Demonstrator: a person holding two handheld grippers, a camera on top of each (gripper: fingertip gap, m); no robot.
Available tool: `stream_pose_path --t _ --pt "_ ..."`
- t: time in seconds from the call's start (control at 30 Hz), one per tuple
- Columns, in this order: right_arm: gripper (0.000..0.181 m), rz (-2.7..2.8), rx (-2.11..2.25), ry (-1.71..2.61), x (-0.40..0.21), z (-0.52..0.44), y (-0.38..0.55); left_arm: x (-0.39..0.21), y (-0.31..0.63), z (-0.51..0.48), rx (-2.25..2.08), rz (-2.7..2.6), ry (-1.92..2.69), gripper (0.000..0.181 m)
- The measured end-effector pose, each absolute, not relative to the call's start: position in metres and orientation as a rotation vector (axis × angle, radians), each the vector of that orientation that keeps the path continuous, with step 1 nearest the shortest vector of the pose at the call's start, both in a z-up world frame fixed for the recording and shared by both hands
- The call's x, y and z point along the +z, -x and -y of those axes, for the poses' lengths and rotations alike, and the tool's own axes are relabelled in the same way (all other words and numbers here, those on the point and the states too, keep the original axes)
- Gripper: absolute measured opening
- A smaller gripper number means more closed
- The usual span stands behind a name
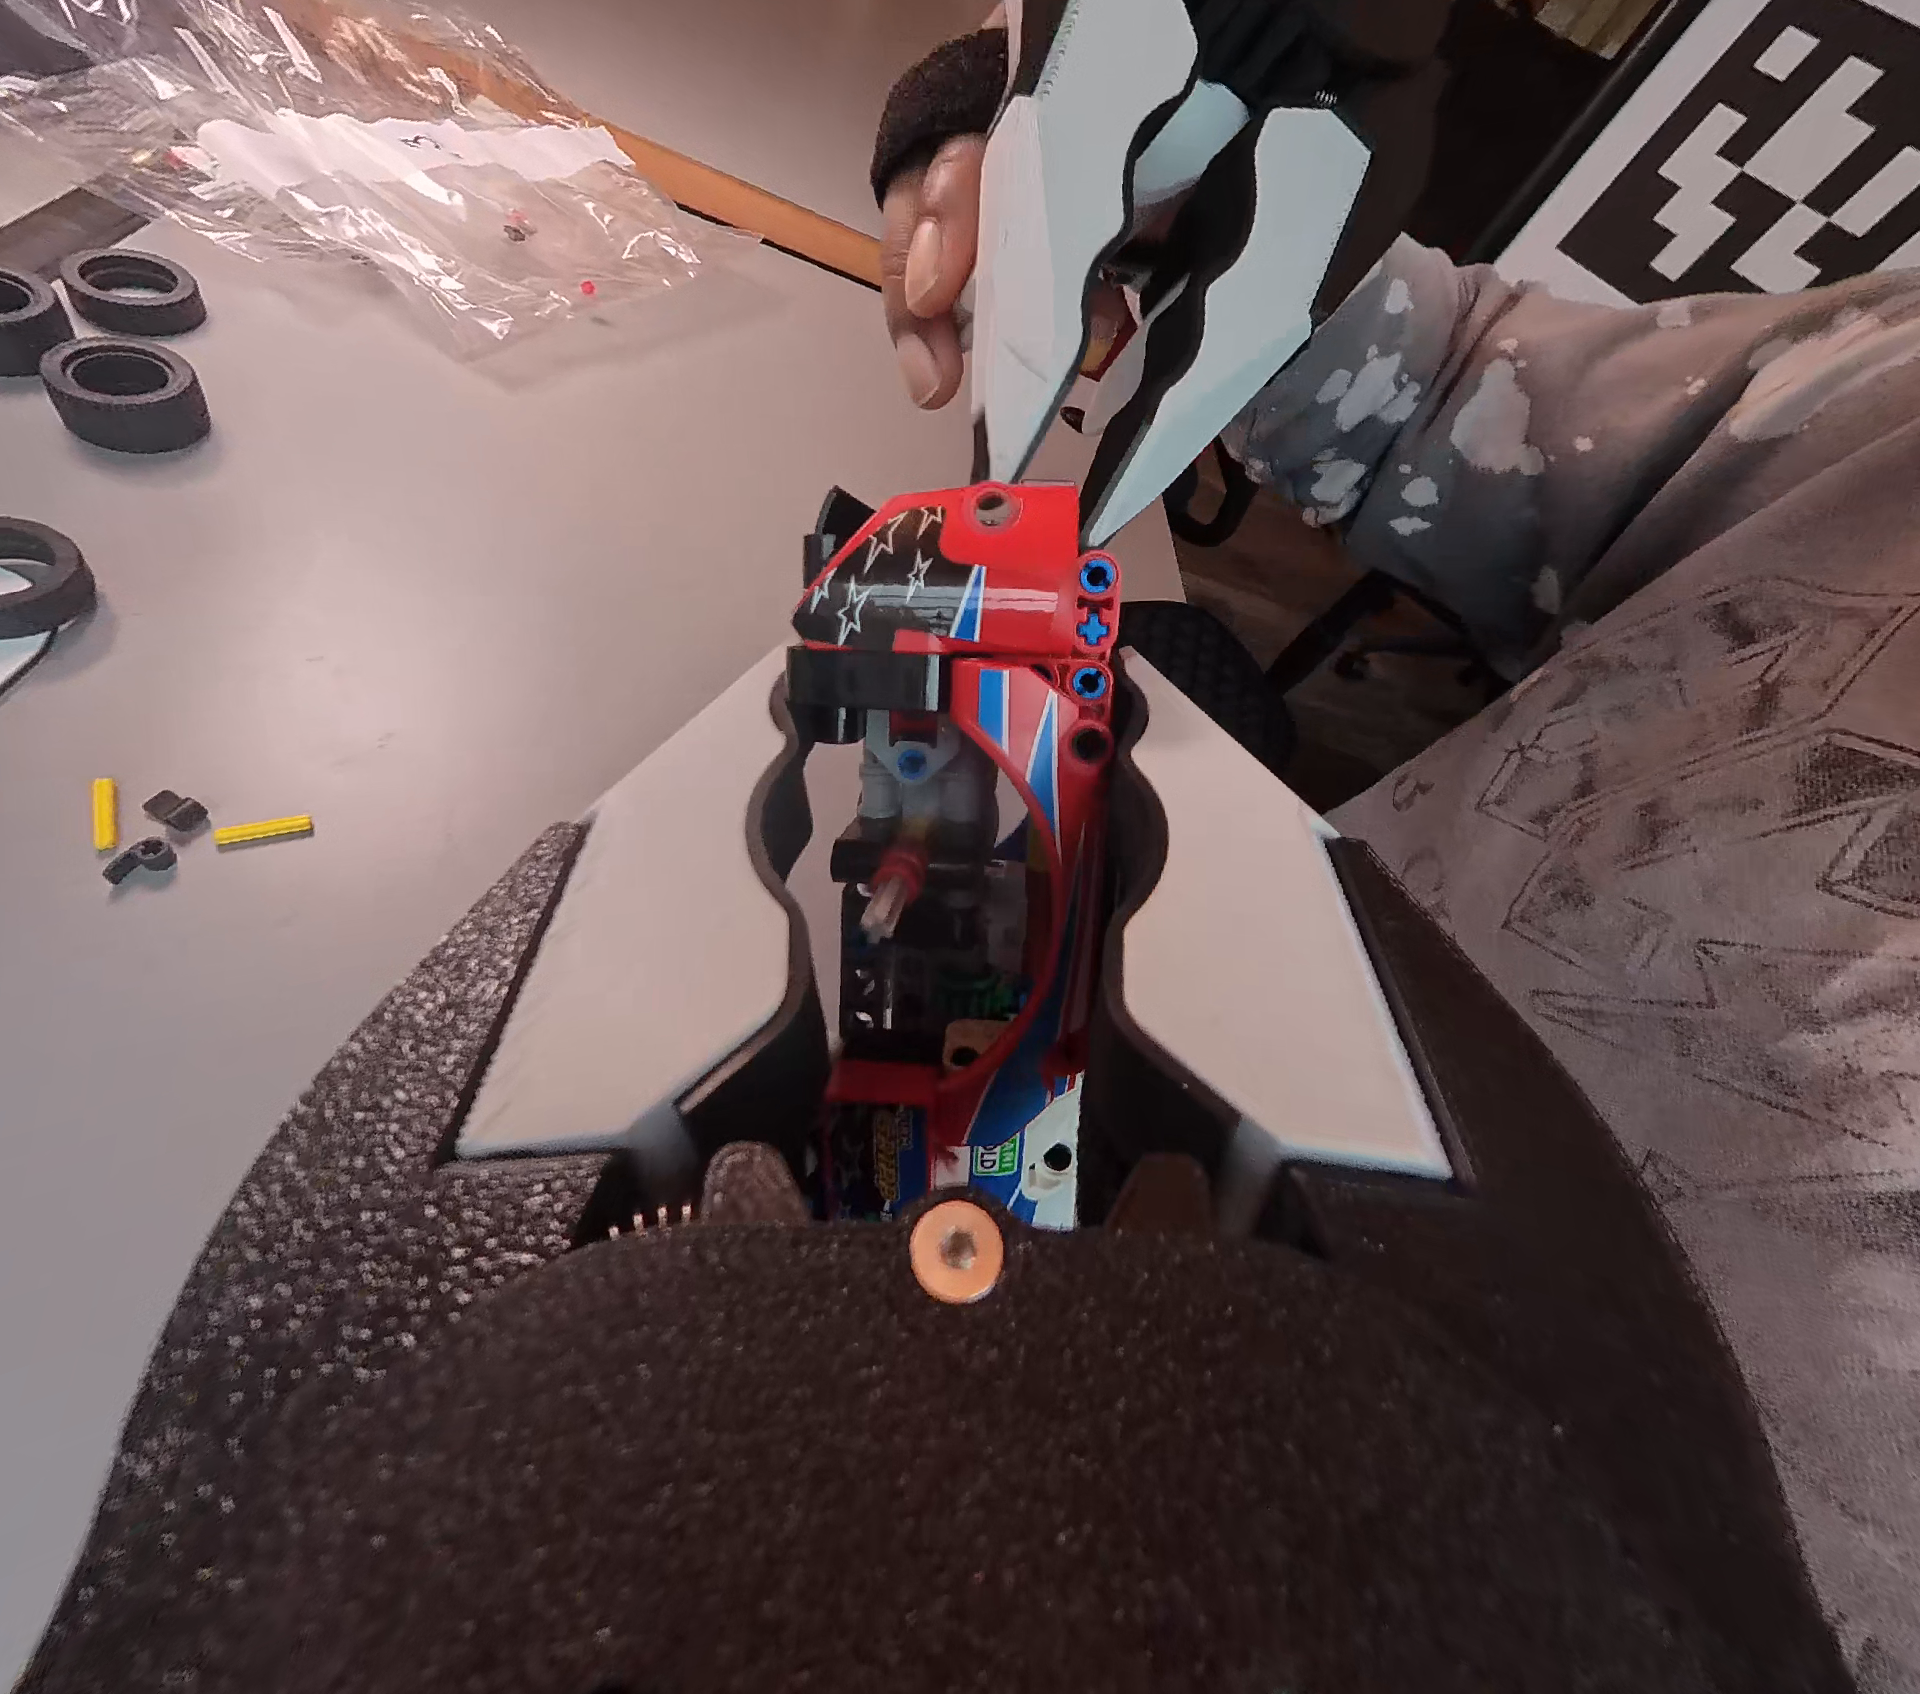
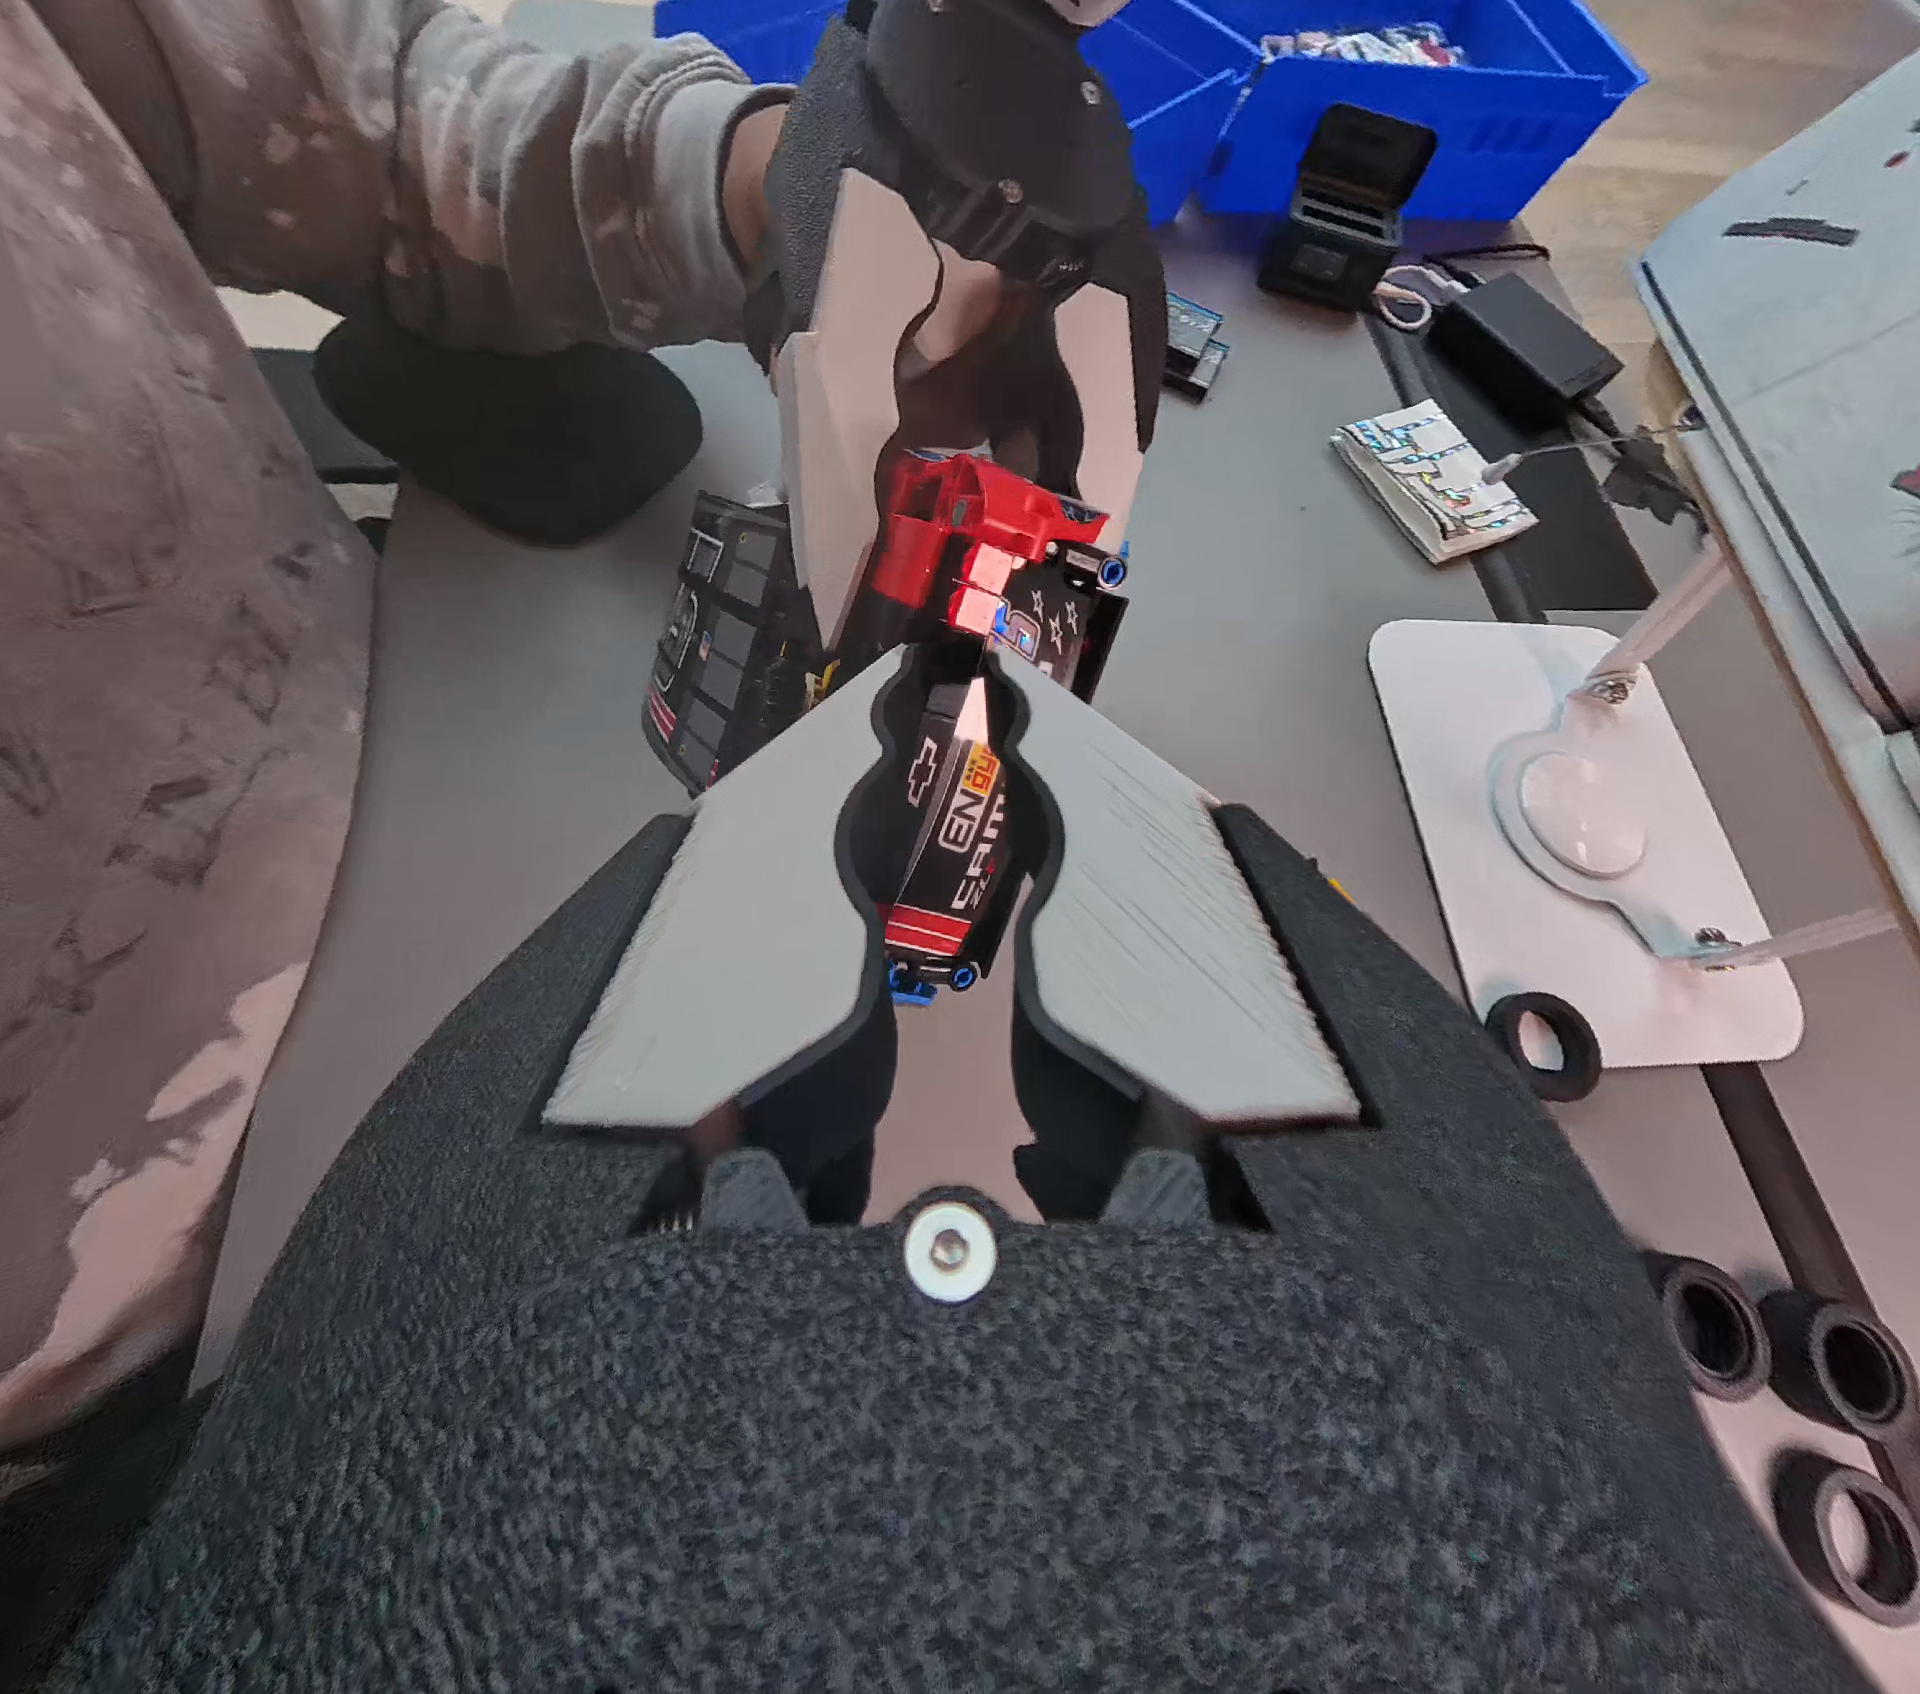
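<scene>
A toy brick car (image 1: 997,605) with red, blue and black stickered panels is held in the air between both grippers. My left gripper (image 1: 951,668) is shut on its body, and the car runs back between the fingers. My right gripper (image 1: 1044,506) comes in from above and meets the car's far top end. In the right wrist view my right gripper (image 2: 951,657) is shut on the car's black stickered panel (image 2: 956,823). Beyond it, the left gripper (image 2: 977,501) clamps the red part (image 2: 935,532).
On the grey table (image 1: 468,605) lie black tyres (image 1: 125,387), clear plastic bags (image 1: 364,138) and small yellow and black pieces (image 1: 260,829). The right wrist view shows a blue bin (image 2: 1455,34), a white stand base (image 2: 1455,813), more tyres (image 2: 1714,1353) and a sleeve (image 2: 468,169). Only a small space, under 4 cm, lies between the two pairs of fingers.
</scene>
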State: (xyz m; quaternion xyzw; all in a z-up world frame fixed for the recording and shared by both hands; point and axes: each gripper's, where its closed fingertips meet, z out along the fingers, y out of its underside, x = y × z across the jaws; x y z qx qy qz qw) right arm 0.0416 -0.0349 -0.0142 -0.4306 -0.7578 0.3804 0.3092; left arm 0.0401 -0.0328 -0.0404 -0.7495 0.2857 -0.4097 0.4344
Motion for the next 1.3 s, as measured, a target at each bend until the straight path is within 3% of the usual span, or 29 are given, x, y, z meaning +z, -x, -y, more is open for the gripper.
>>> stream_pose_path --t 0.57,1.3 --pt "0.007 2.055 1.366 1.221 -0.001 0.055 -0.042 -0.038 -0.052 0.047 -0.947 -0.839 1.853 0.053" --pt "0.008 1.600 1.708 1.146 0.013 0.028 -0.064 -0.045 -0.042 0.035 -1.012 -0.768 1.864 0.053"
